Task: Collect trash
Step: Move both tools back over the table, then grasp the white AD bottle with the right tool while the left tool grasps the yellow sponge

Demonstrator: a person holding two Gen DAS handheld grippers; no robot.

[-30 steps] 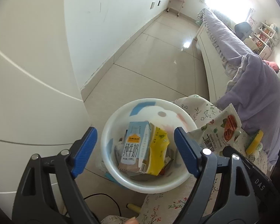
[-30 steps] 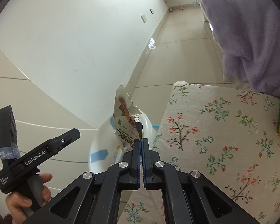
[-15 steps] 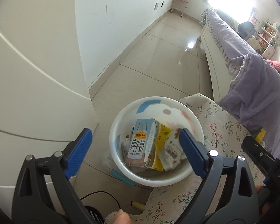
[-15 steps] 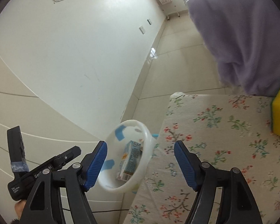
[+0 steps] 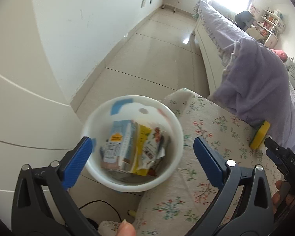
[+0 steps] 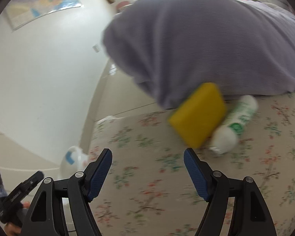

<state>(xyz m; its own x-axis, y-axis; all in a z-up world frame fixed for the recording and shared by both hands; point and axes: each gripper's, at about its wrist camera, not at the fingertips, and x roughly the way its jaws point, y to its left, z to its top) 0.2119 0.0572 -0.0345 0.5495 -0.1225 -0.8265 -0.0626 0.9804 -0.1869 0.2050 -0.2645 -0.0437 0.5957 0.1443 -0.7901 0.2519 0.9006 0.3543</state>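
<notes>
A white bin (image 5: 131, 184) beside the floral-covered table (image 5: 216, 169) already holds part of the room's trash: a blue-and-white milk carton (image 5: 118, 141), a yellow carton (image 5: 141, 149) and a crumpled snack wrapper (image 5: 153, 149) lie packed together inside it. The left tool (image 5: 141, 157) hangs over the bin with its blue pads spread wide on either side of the rim, gripping nothing.

The right tool (image 6: 147, 169), also spread and empty, hovers above the table, facing the far side from the bin. There a yellow sponge (image 6: 198, 116) lies touching a white bottle with green print (image 6: 236, 125), both tucked against the edge of a lavender blanket (image 6: 206, 45) that drapes onto the table. The right-wrist view is blurred, so finer detail of the label cannot be read.

Judging by the scene, collection is well under way but unfinished: three pieces are binned, while the bottle looks like the next candidate. Whether the sponge counts as trash cannot be told. The rest of the visible table on the bin's side shows only its flower pattern.
</notes>
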